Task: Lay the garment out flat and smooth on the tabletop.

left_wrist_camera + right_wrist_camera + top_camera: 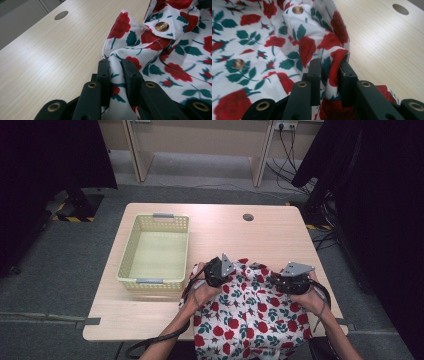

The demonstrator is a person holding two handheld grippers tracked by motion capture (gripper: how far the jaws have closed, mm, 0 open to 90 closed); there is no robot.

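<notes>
the rose-print shirt (pixel 250 315) lies on the near right part of the bench (pixel 150 317), its lower part hanging over the near edge between the person's forearms. the left gripper (pixel 218 270) sits at the shirt's far left corner and the right gripper (pixel 290 279) at its far right corner, each held in a hand.

from above, the pinch itself is hidden under the gripper bodies, so it probably cannot be judged there. the left gripper view settles it: the left gripper (pixel 117 75) has its jaws pressed on a gathered fold of the shirt (pixel 175 57), with a brown button (pixel 161 26) on a flap just beyond and the bench's round cable hole (pixel 61 15) farther off. the right gripper view shows the right gripper (pixel 330 75) pinching a bunched fold of the shirt (pixel 262 42) likewise, with two buttons (pixel 297 9) on the cloth.

the high view alone gives the yellow basket (pixel 129 251), standing on the bench's left half, apart from the shirt.
</notes>
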